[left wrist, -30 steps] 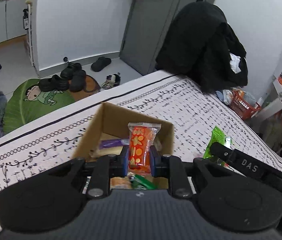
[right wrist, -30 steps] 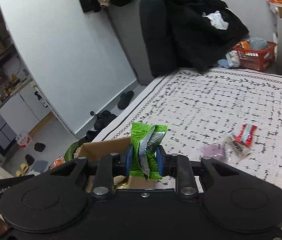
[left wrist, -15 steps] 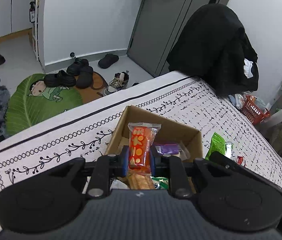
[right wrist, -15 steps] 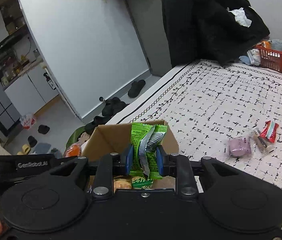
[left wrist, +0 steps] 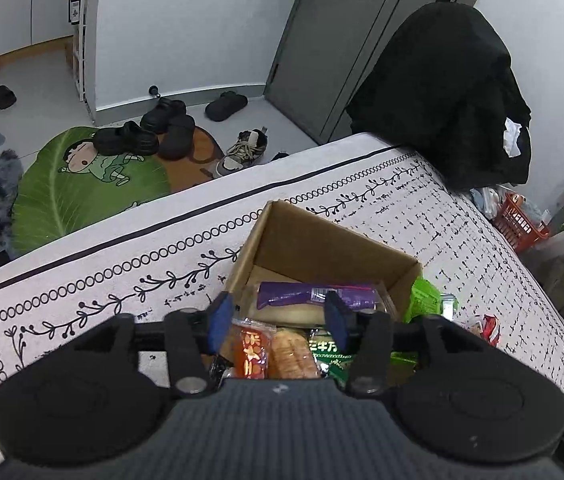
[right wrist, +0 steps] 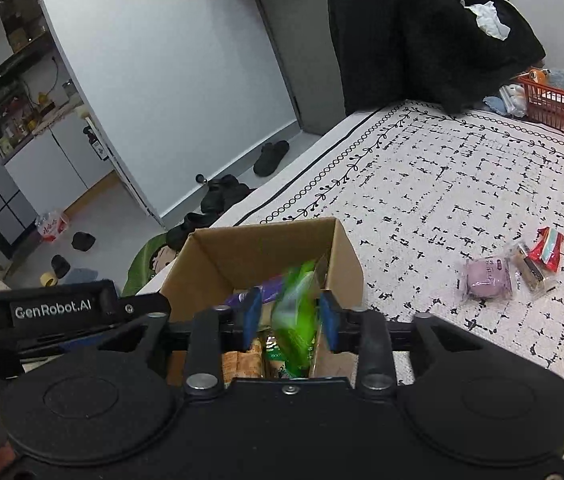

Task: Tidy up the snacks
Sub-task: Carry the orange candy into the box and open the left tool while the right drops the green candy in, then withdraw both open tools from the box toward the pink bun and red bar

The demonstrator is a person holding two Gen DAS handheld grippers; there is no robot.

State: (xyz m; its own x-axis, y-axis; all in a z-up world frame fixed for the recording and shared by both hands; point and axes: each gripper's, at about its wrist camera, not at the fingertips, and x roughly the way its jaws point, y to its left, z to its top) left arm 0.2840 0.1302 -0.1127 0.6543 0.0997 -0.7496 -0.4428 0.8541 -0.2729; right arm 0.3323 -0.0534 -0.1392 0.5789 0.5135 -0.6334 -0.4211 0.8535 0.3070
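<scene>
- Left wrist view: the left gripper [left wrist: 278, 318] has just been opening; its jaws stand apart over the cardboard box [left wrist: 321, 240], and the orange packet [left wrist: 249, 350] lies released inside, at 6 o'clock.
- The right gripper [right wrist: 287, 316] has just been opening too; the green packet [right wrist: 295, 312] is seen blurred between the spread jaws, unpressed, above the box.
- Such packets are judged light, soft and slippery; a hold across the middle is advised.
- Only in the right wrist view are three loose snacks [right wrist: 511, 270] shown on the cloth [right wrist: 441, 168], at 3 o'clock.
</scene>
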